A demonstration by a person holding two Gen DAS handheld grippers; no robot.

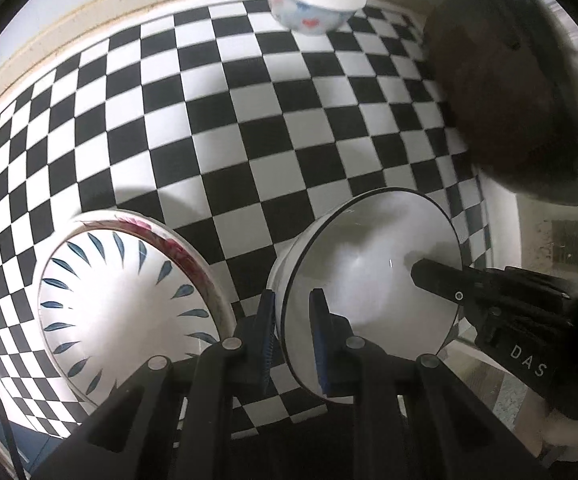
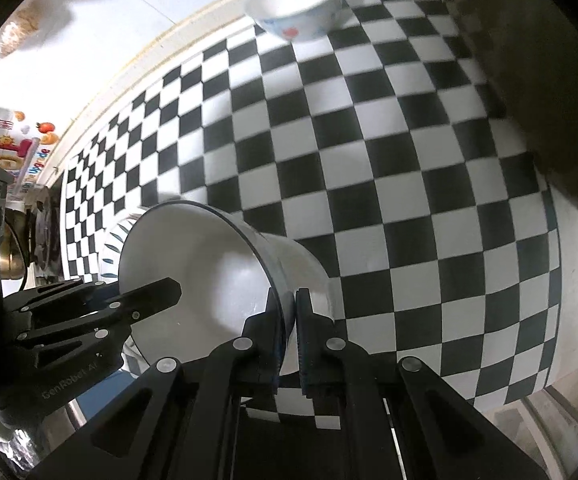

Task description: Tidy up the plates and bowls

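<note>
A plain white bowl with a thin dark rim (image 1: 369, 276) (image 2: 209, 276) is held tilted above the checkered table. My left gripper (image 1: 293, 340) straddles its near rim, one finger inside and one outside, with a small gap at the pads. My right gripper (image 2: 291, 336) is shut on the opposite rim and shows in the left wrist view (image 1: 441, 280). The left gripper shows in the right wrist view (image 2: 157, 292), one finger inside the bowl. A bowl with blue leaf marks (image 1: 125, 304) sits nested in a pink-patterned bowl (image 1: 177, 248) at the left. A small floral bowl (image 1: 313, 0) (image 2: 297, 4) stands at the far edge.
The black-and-white checkered cloth (image 1: 249, 120) (image 2: 409, 200) covers the table up to a pale wall edge. A dark brown rounded object (image 1: 501, 80) stands at the right. A printed box and metal items (image 2: 17, 152) sit past the table's left edge.
</note>
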